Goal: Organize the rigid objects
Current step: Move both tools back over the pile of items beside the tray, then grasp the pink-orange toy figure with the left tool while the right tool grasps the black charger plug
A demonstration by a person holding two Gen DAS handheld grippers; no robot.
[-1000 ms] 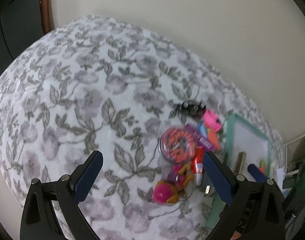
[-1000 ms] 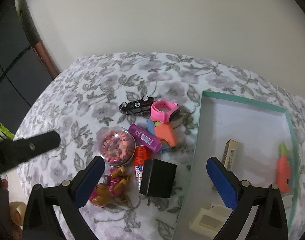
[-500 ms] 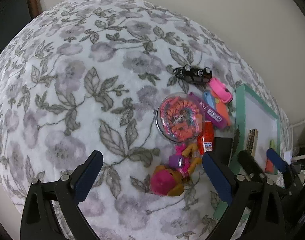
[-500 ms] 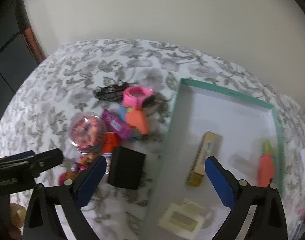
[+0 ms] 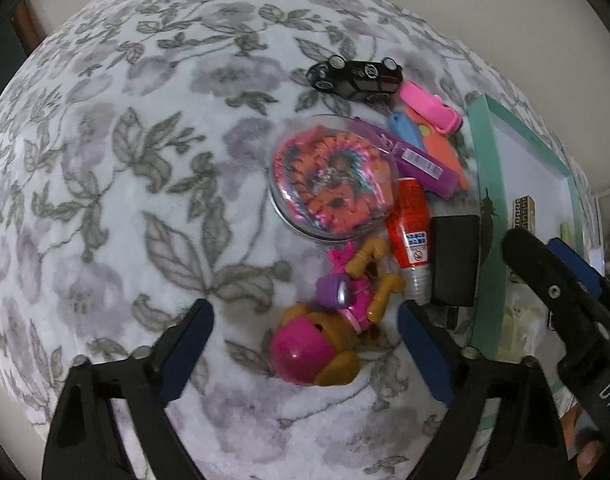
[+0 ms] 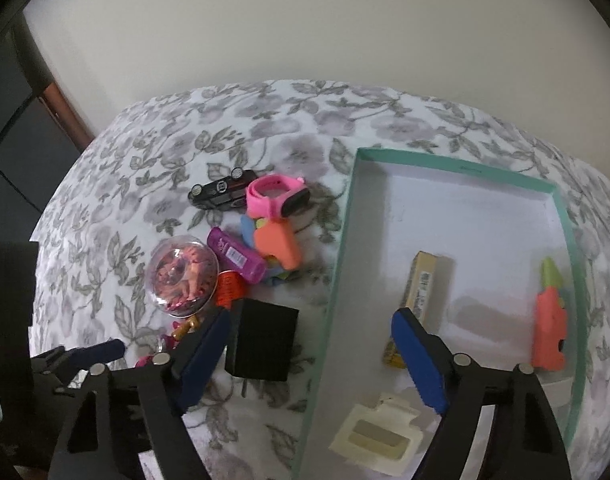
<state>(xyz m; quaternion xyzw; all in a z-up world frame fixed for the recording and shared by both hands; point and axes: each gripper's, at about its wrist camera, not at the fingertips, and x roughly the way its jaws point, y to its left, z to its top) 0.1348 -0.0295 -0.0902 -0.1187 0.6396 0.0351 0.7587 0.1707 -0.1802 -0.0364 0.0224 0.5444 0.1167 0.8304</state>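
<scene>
- Floral cloth (image 5: 153, 184) under everything.
- Teal tray (image 6: 347, 216) holds gold box (image 6: 419, 292), orange cutter (image 6: 549, 320), cream piece (image 6: 375, 434).
- Clear dome (image 5: 331, 176): orange-pink contents, indistinct.
- Loose pile beside tray; black block (image 6: 263, 340) nearest it.
- Left gripper (image 5: 305, 344) spread, just been narrowing, straddling toy figure (image 5: 329, 332), pads apart from it.
- Right gripper (image 6: 311, 354) spread, narrowing, pinching nothing; hides box's lower end.

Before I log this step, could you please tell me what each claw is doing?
Left claw: open, just been closing, toy figure between, untouched.
Right claw: open, just been closing, holding nothing.
</scene>
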